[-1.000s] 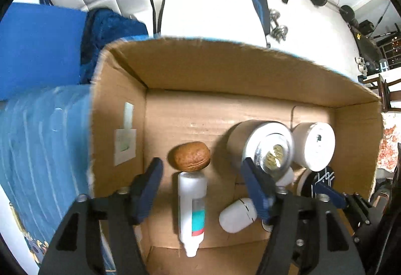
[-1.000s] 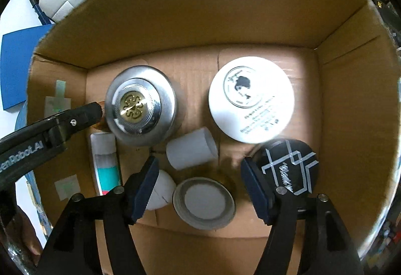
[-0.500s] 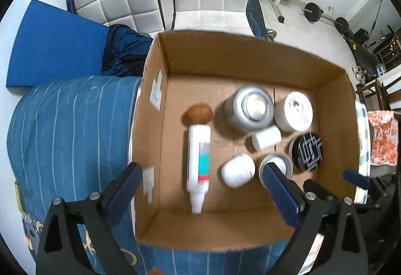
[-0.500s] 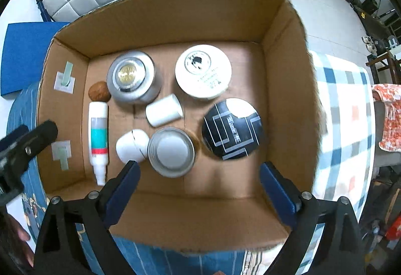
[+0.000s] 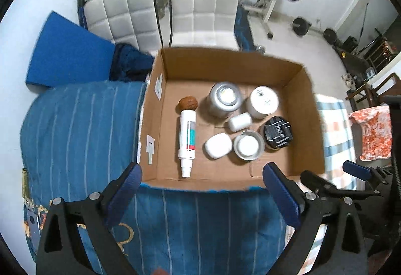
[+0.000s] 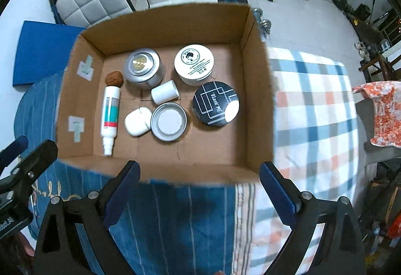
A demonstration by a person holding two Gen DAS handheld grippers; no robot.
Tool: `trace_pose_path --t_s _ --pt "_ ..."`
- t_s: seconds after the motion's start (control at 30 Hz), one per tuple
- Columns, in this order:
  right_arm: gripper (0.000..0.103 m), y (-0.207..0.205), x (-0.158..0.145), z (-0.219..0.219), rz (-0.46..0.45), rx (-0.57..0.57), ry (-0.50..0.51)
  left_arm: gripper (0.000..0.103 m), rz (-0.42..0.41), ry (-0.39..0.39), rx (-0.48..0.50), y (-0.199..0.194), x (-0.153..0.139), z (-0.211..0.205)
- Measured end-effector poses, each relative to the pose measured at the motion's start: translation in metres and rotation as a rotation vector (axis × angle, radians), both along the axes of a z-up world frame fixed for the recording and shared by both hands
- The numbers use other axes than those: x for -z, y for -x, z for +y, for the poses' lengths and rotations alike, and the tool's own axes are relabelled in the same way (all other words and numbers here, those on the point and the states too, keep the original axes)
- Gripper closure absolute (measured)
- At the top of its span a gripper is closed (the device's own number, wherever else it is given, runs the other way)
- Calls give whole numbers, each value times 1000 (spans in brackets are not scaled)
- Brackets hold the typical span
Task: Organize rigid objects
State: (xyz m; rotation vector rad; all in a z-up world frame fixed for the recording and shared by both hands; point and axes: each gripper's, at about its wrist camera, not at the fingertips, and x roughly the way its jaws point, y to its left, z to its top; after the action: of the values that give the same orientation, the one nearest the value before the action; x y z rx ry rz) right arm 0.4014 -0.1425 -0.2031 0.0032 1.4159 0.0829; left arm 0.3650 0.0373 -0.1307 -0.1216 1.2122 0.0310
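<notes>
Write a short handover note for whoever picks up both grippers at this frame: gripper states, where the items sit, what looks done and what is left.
Left gripper: open, empty, held above the box's near edge.
Right gripper: open, empty, also above the near edge.
All items lie in the cardboard box: walnut at the top of the spray bottle; silver tin, white cream jar, black jar, white cap, white case and an upturned metal lid.
Done: everything visible is boxed.
Left: nothing is visible outside the box; perhaps tidy the spacing or finish.
</notes>
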Motion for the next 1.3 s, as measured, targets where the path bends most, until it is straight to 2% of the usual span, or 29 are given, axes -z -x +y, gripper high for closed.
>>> trace_pose_path --t_s 0.07,0.27,0.5,0.67,0.8,1.0,1.3 --pt "0 17 -22 -4 -40 -9 4 0 -34 6 12 17 -22 -5" --pt "0 77 -93 -16 -153 -26 -6 0 -148 -35 29 72 -83 -21" --pt "0 141 -168 -32 -273 -33 -22 0 -237 -21 25 118 -136 -29" --pt "0 180 -203 -39 -318 -36 -44 0 -290 -40 17 146 -166 -29" --pt "0 210 -226 -45 -357 -36 -39 0 -305 -49 8 167 -181 -31" --pt "0 237 -242 -51 -365 -49 -34 0 -320 -42 7 184 -189 -34" --pt "0 242 -250 -59 -386 -16 -15 0 -319 -49 7 189 -186 -40"
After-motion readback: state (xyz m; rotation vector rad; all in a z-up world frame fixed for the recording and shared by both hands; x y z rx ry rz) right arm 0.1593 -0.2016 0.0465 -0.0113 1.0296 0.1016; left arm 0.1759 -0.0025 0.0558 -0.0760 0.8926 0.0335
